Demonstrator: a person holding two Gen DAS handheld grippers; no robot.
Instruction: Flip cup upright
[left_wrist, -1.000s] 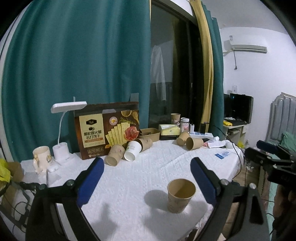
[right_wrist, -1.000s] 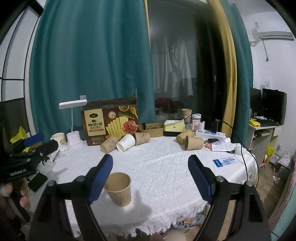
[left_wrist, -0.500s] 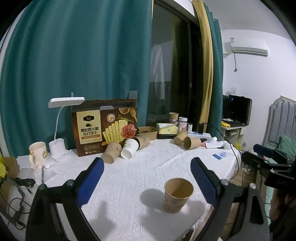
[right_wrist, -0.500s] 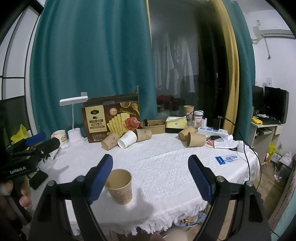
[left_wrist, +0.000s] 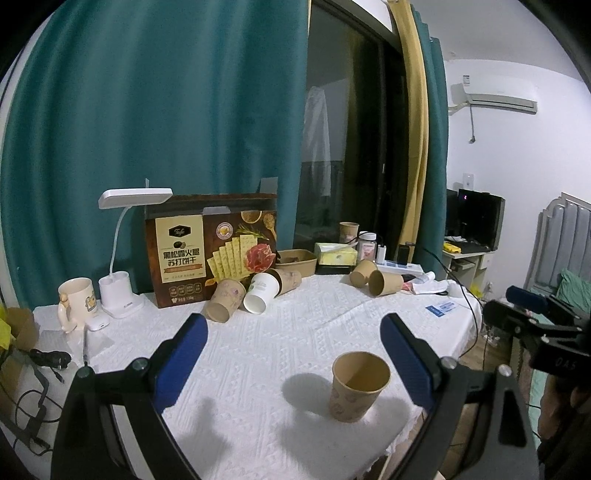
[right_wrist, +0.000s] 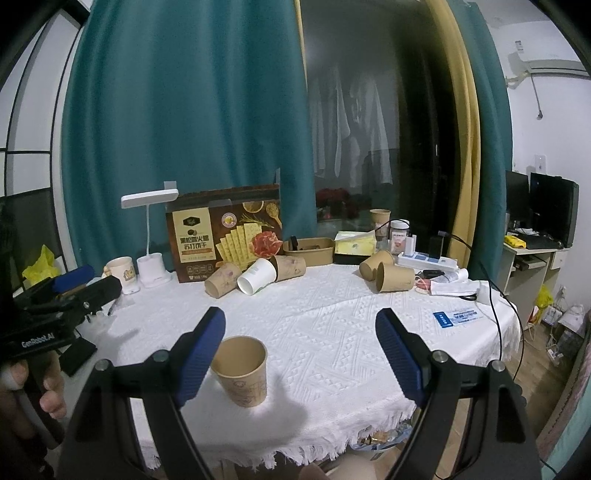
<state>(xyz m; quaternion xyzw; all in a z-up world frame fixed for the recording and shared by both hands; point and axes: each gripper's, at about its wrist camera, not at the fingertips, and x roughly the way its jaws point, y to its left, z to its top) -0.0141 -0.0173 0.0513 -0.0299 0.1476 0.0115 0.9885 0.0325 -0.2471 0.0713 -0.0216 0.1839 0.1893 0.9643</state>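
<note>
The brown paper cup (left_wrist: 360, 386) stands upright, mouth up, at lower centre-right of the left wrist view, on the white-clothed counter (left_wrist: 280, 343) near its front edge. In the right wrist view the same cup sits at lower left, just beside the left pad.

Left tongs (left_wrist: 293, 356): jaws spread wide, nothing between the pads. Right tongs (right_wrist: 301, 349): likewise spread wide and empty.

Handling, by judgement: the cup is light, thin-walled and empty, so it tips easily and dents under pressure. Grip across the mid-wall with modest force; avoid the rim, which will ovalise.

Five more paper cups lie on their sides in the upper middle of the frame, among them a white paper cup (left_wrist: 260, 293).
</note>
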